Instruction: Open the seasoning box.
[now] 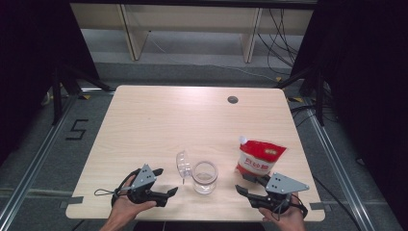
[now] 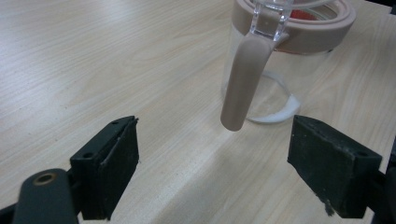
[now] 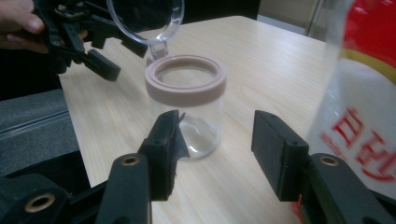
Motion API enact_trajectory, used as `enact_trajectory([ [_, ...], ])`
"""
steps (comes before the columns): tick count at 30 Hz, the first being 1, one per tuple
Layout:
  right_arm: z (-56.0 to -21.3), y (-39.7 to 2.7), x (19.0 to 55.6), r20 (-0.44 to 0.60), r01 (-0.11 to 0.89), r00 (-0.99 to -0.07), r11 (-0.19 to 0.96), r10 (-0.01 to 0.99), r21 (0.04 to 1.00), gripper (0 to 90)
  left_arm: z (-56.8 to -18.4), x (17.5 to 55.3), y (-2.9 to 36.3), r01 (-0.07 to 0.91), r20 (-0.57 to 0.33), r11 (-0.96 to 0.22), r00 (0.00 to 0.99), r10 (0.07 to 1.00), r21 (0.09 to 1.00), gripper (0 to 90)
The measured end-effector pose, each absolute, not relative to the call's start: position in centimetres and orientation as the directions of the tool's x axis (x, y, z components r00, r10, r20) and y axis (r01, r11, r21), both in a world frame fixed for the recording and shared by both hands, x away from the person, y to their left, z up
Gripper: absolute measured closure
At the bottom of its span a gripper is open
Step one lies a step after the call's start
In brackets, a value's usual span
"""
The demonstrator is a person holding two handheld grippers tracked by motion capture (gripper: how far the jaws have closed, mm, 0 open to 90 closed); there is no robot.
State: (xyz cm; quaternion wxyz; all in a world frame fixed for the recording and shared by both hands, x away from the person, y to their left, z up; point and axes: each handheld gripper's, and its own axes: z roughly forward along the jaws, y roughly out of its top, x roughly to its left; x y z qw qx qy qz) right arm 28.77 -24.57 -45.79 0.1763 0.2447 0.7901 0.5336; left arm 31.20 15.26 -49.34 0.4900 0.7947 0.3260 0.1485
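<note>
A clear glass jar (image 1: pixel 205 177) with a pinkish rubber rim stands near the front of the desk (image 1: pixel 159 120), its round clear lid (image 1: pixel 183 165) hinged open and a tan latch strap hanging. A glossy red-and-white pouch (image 1: pixel 259 158) stands just right. The left gripper (image 1: pixel 166 181) and right gripper (image 1: pixel 243 183) flank the jar, fingers open and empty. The desk is pale wood-grain; grey floor and cables lie beyond.

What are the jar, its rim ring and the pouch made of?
Jar: clear glass or hard plastic; see-through, glossy. Which one, the look leaves open.
Rim ring: matt beige-pink, likely silicone or soft plastic, like the hanging latch strap.
Pouch: glossy printed plastic film, red and white, with a spout.
</note>
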Motion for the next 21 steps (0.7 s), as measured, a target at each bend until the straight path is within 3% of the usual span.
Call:
enact_trajectory([
  [21,-47.2,-29.5,27.0,0.035,0.314,-0.726,0.286,0.687,0.905,39.4,-49.1,31.2,15.3,0.37,-0.088,-0.301,0.746,0.66,0.879,15.1],
])
